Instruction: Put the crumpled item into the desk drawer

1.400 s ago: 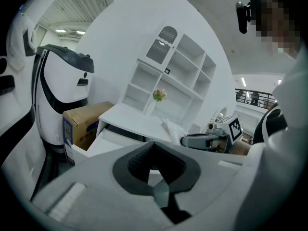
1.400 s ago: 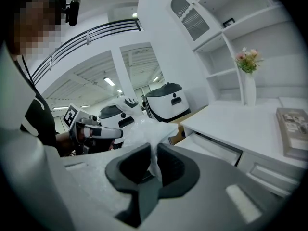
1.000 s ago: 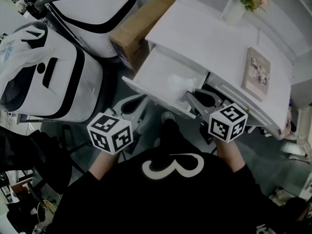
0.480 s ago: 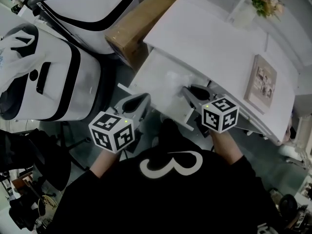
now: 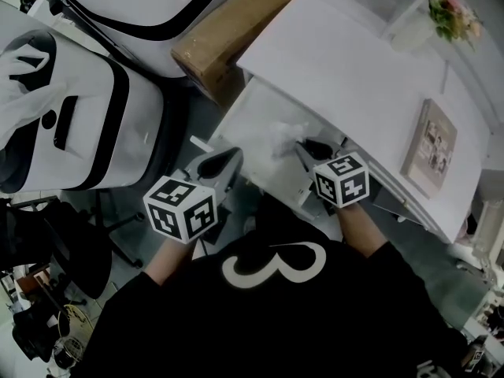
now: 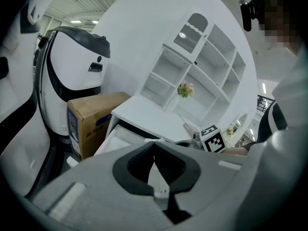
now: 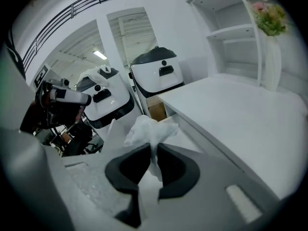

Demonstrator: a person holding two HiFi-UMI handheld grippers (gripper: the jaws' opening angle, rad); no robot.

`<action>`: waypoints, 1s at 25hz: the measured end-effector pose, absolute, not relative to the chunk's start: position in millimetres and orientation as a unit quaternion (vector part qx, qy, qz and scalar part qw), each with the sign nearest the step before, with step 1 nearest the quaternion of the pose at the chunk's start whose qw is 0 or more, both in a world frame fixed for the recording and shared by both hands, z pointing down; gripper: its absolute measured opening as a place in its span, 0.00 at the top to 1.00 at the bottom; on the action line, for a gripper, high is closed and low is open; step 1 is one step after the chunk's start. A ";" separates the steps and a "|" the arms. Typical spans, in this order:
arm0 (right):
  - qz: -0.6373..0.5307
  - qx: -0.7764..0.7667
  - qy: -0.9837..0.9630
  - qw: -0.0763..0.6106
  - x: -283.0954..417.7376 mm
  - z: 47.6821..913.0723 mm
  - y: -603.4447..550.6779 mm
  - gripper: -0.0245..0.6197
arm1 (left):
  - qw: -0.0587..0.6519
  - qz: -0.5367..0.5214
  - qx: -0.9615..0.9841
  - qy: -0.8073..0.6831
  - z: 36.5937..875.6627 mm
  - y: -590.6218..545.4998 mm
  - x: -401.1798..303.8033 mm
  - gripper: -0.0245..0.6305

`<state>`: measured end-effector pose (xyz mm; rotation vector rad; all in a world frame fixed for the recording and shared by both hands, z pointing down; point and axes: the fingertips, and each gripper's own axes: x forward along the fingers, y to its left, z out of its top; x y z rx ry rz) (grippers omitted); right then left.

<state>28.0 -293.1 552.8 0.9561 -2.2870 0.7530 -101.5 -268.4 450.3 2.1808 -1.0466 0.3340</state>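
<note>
A white crumpled item [image 7: 149,134] is pinched between the pads of my right gripper [image 7: 154,150], which is shut on it. In the head view that gripper [image 5: 303,146] holds the crumpled item [image 5: 285,135] over the open white desk drawer [image 5: 244,116]. My left gripper [image 5: 223,164] sits at the drawer's front edge, to the left of the right one. Its jaws [image 6: 154,153] are closed together with nothing between them. The drawer [image 6: 118,137] shows beyond them under the white desk top [image 6: 144,114].
A brown cardboard box [image 5: 228,30] stands left of the desk. Two large white and black machines [image 5: 71,124] fill the left side. A picture frame [image 5: 435,144] and a flower vase [image 5: 441,18] rest on the desk top [image 5: 346,69]. Open shelves [image 6: 197,76] rise behind it.
My right gripper has moved left and forward with the crumpled item, now further over the drawer. The left gripper has stayed near the drawer's front edge.
</note>
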 end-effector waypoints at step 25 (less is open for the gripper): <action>0.351 0.320 -0.791 0.385 1.3 710.7 -334.1 0.89 | 0.400 0.152 0.793 -0.434 518.7 -292.6 -141.4 0.95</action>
